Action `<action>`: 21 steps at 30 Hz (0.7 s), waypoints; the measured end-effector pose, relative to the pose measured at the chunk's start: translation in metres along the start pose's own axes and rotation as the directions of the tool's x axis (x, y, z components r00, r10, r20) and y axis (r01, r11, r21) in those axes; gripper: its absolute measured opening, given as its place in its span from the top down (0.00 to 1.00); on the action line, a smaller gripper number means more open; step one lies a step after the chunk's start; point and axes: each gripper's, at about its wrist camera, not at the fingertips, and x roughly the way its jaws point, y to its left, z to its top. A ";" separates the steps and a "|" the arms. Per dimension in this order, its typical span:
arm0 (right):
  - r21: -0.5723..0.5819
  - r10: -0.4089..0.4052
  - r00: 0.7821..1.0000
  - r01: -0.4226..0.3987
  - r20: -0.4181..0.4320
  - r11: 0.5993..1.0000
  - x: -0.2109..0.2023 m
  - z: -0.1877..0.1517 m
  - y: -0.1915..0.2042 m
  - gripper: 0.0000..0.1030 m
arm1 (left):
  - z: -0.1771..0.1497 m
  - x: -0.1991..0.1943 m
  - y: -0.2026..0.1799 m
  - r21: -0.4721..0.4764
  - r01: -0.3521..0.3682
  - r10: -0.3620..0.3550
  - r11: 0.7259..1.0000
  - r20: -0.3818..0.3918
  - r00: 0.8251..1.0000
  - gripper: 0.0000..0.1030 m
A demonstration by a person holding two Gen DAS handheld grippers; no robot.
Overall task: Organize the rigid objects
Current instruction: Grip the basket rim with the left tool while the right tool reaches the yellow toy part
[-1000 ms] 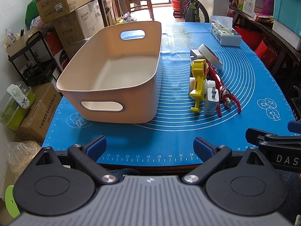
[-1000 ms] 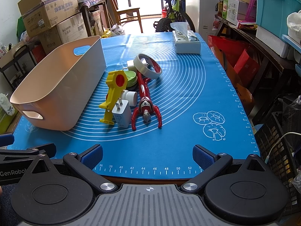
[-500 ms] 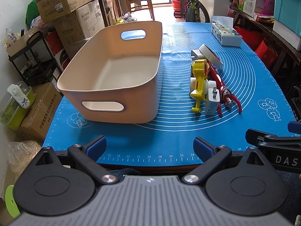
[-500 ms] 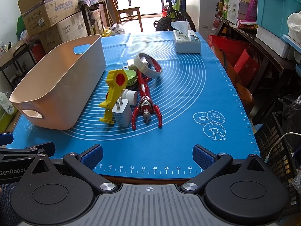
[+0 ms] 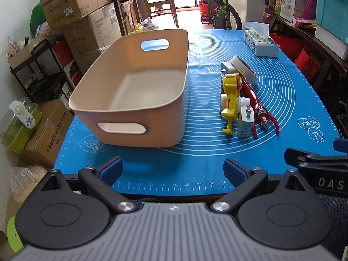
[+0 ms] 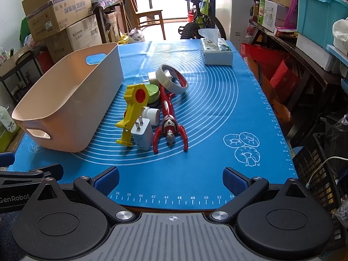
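Your left gripper (image 5: 173, 169) and right gripper (image 6: 170, 179) both sit spread and empty at the bench's near edge, beige plastic handled bin (image 5: 139, 91) far-left of the white plug charger (image 6: 142, 136).

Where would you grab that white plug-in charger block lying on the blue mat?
Probably across the white charger block's two flat sides, from above with the right tongs. It lies flat, prongs pointing away, with the yellow plastic toy close beside it.

probably a home storeroom: stacked cardboard boxes (image 5: 71, 2), a bicycle (image 6: 200, 19), plastic bins (image 6: 317, 10).
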 end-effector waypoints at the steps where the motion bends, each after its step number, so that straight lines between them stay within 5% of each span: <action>1: 0.002 0.006 1.000 -0.006 0.005 1.000 -0.001 0.002 -0.001 0.02 | 0.004 -0.001 0.001 0.005 -0.002 0.002 1.000 0.004 1.000 0.05; 15: 0.010 0.038 0.997 -0.039 0.074 0.999 0.005 0.061 0.009 0.03 | 0.060 0.007 0.049 -0.012 -0.112 0.113 0.994 0.077 0.991 0.05; 21: 0.050 0.039 0.998 -0.042 0.057 0.998 0.033 0.083 0.007 0.03 | 0.089 0.031 0.089 -0.060 -0.084 0.087 0.995 0.053 0.995 0.05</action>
